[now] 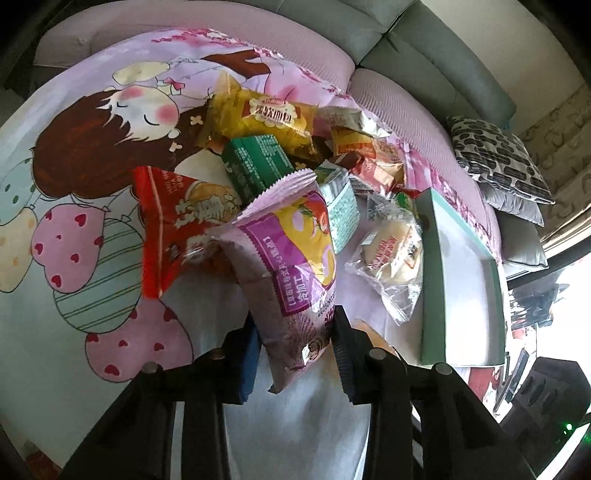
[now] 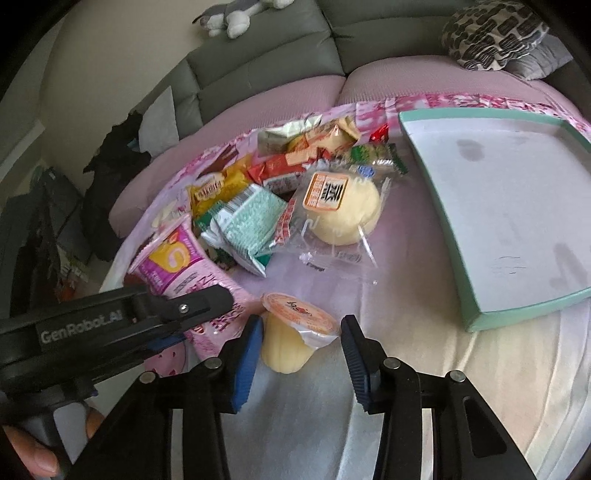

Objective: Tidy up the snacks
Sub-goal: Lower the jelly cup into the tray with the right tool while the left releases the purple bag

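Observation:
My left gripper (image 1: 295, 332) is shut on the lower end of a pink-and-purple snack packet (image 1: 291, 258), which stands up above the cartoon-printed cloth (image 1: 92, 229). The right wrist view shows that same gripper (image 2: 192, 321) and packet (image 2: 173, 258) at the left. My right gripper (image 2: 301, 328) is shut on a yellow jelly cup (image 2: 291, 314) with an orange lid, tilted on the cloth. Behind it lies a heap of snacks: a wrapped pale bun (image 2: 343, 210), a mint-green packet (image 2: 251, 221), a red packet (image 1: 173, 221) and a yellow packet (image 1: 266, 118). A shallow teal-rimmed box (image 2: 436, 206) lies to the right with nothing in it.
The cloth covers a pink cushion of a grey sofa (image 2: 258, 62). A black-and-white patterned pillow (image 2: 491, 33) sits at the back right and a plush toy (image 2: 236, 18) on the sofa back. A person's hand (image 2: 33, 454) holds the left gripper's handle.

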Demonstrator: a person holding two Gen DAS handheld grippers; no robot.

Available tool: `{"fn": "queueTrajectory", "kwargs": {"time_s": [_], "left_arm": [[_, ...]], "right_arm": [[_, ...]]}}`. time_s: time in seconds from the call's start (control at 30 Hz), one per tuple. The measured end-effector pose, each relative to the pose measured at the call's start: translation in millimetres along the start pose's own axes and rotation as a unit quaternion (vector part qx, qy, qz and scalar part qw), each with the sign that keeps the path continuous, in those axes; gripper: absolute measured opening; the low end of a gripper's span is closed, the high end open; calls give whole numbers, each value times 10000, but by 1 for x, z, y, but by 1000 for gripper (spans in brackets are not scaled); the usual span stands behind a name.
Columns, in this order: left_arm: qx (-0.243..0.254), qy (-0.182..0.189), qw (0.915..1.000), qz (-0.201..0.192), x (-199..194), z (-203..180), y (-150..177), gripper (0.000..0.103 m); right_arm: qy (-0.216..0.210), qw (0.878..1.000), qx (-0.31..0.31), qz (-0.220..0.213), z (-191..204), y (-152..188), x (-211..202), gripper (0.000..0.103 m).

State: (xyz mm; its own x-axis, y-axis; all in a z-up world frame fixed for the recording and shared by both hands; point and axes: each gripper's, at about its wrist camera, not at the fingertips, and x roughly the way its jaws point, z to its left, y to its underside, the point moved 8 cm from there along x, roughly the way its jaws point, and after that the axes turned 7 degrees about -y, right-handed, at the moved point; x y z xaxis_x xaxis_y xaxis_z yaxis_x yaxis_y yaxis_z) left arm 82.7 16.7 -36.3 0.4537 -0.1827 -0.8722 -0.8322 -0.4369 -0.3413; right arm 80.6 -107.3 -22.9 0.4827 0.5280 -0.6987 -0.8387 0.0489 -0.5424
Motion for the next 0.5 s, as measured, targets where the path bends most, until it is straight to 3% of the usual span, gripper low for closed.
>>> {"fn": "queueTrajectory", "kwargs": {"time_s": [0.33,0.5], "left_arm": [[111,171,9991,-360,-42,-12,-7,38],[259,408,9974,-528,-52,-41,-19,38]], "right_arm": [[293,9964,-238,-759,3,-36,-46,46],[454,9933,108,-1055,-22,-63,-62,46]]}}
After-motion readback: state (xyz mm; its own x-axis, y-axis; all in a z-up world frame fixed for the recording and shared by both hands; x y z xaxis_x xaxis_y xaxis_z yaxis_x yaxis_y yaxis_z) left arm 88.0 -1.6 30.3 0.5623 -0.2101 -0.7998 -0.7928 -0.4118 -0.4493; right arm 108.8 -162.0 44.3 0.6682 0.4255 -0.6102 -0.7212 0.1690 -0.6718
